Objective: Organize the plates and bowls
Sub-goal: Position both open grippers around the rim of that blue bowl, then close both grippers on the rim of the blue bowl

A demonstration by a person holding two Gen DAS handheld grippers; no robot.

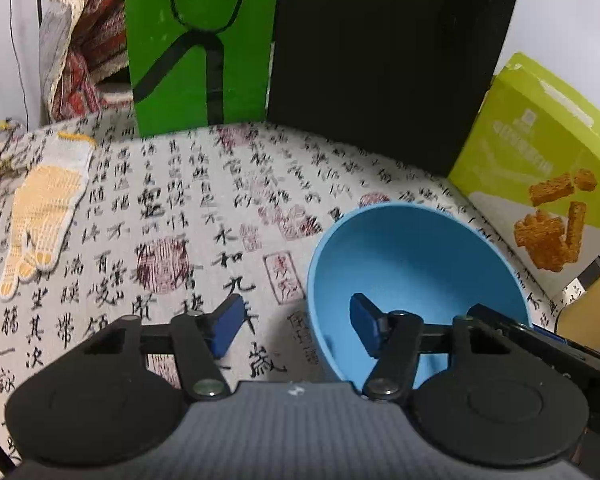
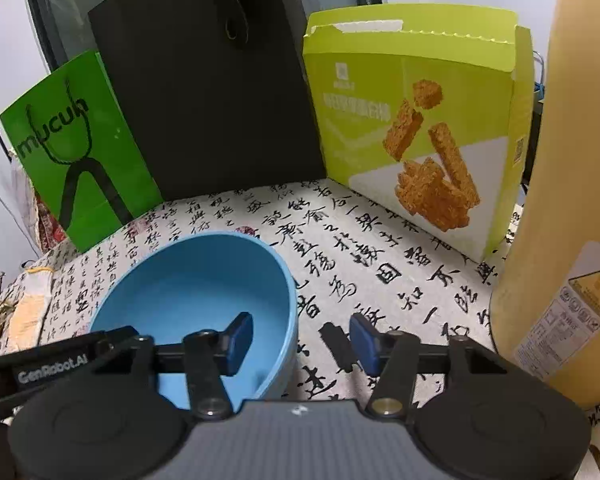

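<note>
Left gripper [image 1: 296, 326]: fingers [image 1: 229, 322] half-spread, astride near-left rim of round blue plastic bowl [image 1: 416, 264], pads not visibly pressing. Right gripper [image 2: 300, 340]: fingers [image 2: 239, 340] likewise, astride near-right rim of same bowl [image 2: 196, 288]. Bowl upright on calligraphy-print table [image 1: 204, 200]. Judged light, stiff, smooth, somewhat slippery; best pinched at thin rim wall, opposite sides.

Left tool [image 1: 296, 326], right tool [image 2: 300, 338]: black linkages, blue pads, grey ribbed body.
</note>
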